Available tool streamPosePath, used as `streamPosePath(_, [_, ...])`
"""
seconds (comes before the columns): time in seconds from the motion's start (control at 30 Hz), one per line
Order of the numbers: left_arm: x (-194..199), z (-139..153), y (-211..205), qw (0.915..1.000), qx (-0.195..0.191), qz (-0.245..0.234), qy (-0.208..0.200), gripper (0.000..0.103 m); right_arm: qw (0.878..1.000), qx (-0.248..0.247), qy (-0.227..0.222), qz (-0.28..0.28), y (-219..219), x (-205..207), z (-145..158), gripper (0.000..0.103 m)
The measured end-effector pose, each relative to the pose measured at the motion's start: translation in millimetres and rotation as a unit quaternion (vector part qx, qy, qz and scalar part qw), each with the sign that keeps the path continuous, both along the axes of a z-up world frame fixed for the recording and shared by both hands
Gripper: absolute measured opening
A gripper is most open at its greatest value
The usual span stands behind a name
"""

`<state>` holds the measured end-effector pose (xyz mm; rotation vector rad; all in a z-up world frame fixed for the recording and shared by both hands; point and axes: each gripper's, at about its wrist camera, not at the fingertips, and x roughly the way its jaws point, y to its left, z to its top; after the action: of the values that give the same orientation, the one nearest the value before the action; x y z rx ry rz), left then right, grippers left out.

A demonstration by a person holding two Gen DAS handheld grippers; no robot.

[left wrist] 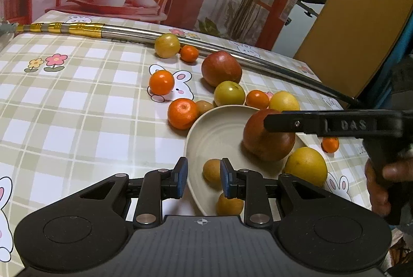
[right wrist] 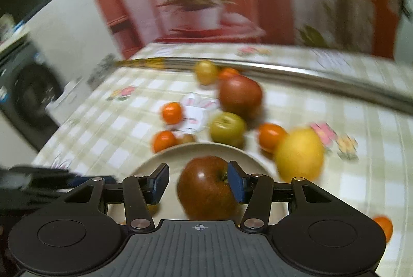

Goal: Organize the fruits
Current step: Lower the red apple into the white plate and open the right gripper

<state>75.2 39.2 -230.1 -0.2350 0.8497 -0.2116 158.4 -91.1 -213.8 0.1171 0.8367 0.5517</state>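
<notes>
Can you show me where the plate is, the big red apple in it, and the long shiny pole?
plate point(left wrist: 206, 132), left wrist view, bare inside.
red apple point(left wrist: 265, 145), left wrist view, its front.
shiny pole point(left wrist: 134, 32), left wrist view, silver middle.

The left hand-held gripper point(left wrist: 201, 180) is seen at the lower centre of the left wrist view. Its two blue-padded fingers point(left wrist: 180, 177) are held apart, with nothing clamped between them.

The right hand-held gripper point(right wrist: 198, 184) is seen at the lower centre of the right wrist view, which is blurred. Its jaws are spread wide; whether the right pad is in contact with anything cannot be determined.

In the left wrist view, the right hand-held gripper is seen at the right edge of the frame, held level, with a hand point(left wrist: 380, 186) wrapped around its grip.
</notes>
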Motion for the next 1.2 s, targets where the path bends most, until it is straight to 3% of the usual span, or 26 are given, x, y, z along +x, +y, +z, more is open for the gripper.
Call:
streamPosePath(0.13, [-3.1, 2.3, 4.6, 0.9999, -0.006, 0.011, -0.001, 0.029, 0.999, -0.007, -0.006, 0.039, 20.8, -5.2, 8.3, 0.048])
streamPosePath(0.33, [-7.2, 5.0, 11.7, 0.9996, -0.011, 0.027, -0.002, 0.029, 0.999, -0.014, -0.010, 0.033, 23.8, -10.6, 12.3, 0.050])
streamPosePath(0.47, [-7.3, 4.7, 12.9, 0.9995, -0.013, 0.031, -0.001, 0.029, 0.999, -0.036, -0.027, 0.008, 15.4, -14.7, 9.0, 0.076])
streamPosePath(0.57, [-6.2, 4.6, 11.8, 0.9995, -0.012, 0.029, -0.002, 0.029, 0.999, -0.037, -0.002, -0.003, 8.1, -7.4, -2.0, 0.074])
streamPosePath(0.7, [-7.0, 5.1, 11.2, 0.9996, -0.009, 0.026, -0.004, 0.029, 0.999, -0.027, 0.031, -0.003, 2.7, -2.0, -16.2, 0.062])
streamPosePath(0.8, [-7.1, 4.6, 12.8, 0.9995, -0.009, 0.029, -0.002, 0.029, 0.999, -0.029, 0.022, 0.008, 1.7, -3.6, -16.6, 0.061])
streamPosePath(0.93, [-7.2, 4.6, 12.5, 0.9995, -0.009, 0.030, -0.001, 0.029, 0.997, -0.075, -0.018, 0.012, 4.2, -4.7, -13.8, 0.061])
streamPosePath(1.2, [-6.4, 4.7, 12.1, 0.9995, -0.007, 0.031, -0.001, 0.029, 0.994, -0.104, -0.023, -0.002, -10.9, -0.3, -13.8, 0.061])
